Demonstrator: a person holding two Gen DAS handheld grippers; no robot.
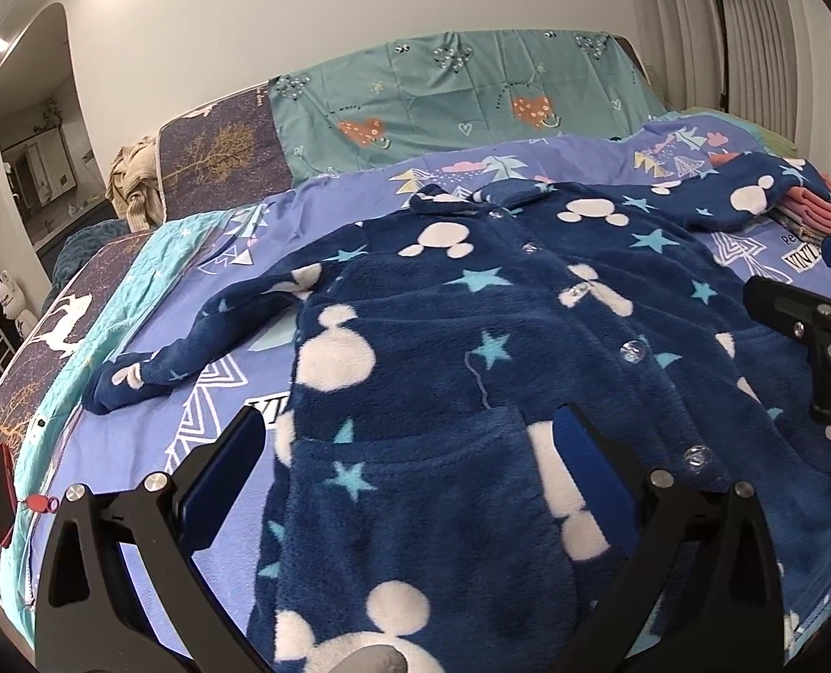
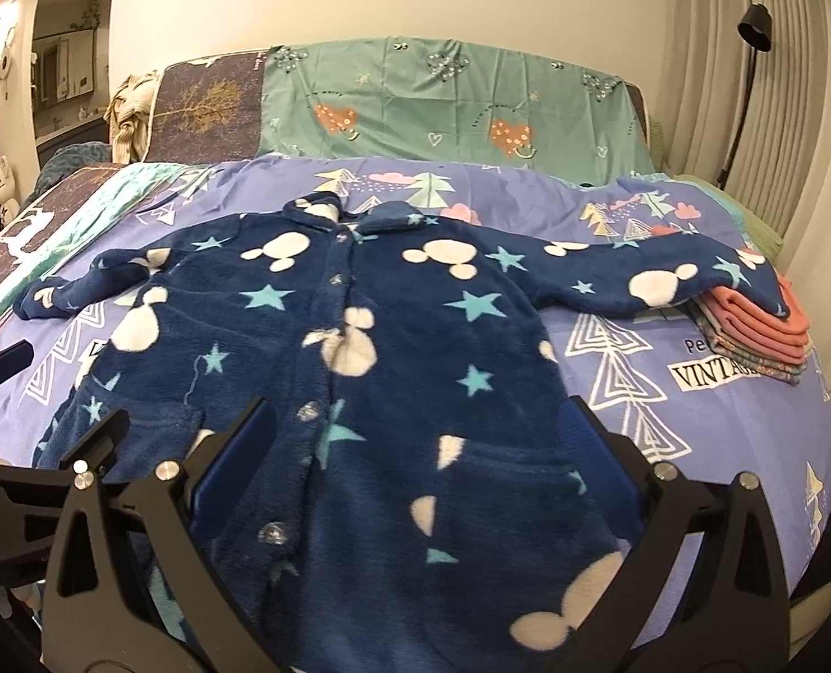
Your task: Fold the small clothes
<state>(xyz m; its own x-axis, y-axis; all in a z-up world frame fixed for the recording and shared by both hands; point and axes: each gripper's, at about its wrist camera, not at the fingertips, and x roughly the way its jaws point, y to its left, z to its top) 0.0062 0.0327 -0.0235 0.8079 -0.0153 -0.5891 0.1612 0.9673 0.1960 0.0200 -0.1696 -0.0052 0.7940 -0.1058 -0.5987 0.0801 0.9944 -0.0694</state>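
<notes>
A navy fleece jacket (image 2: 359,347) lies flat and buttoned on the purple bedspread (image 2: 696,404), collar away from the cameras, both sleeves spread out — one cuff rests on a stack of folded clothes (image 2: 763,331). The left gripper (image 1: 409,443) hovers over the jacket's hem, fingers spread wide and holding nothing. The right gripper (image 2: 415,426) does likewise — wide apart, empty, above the lower front near the button line.
</notes>
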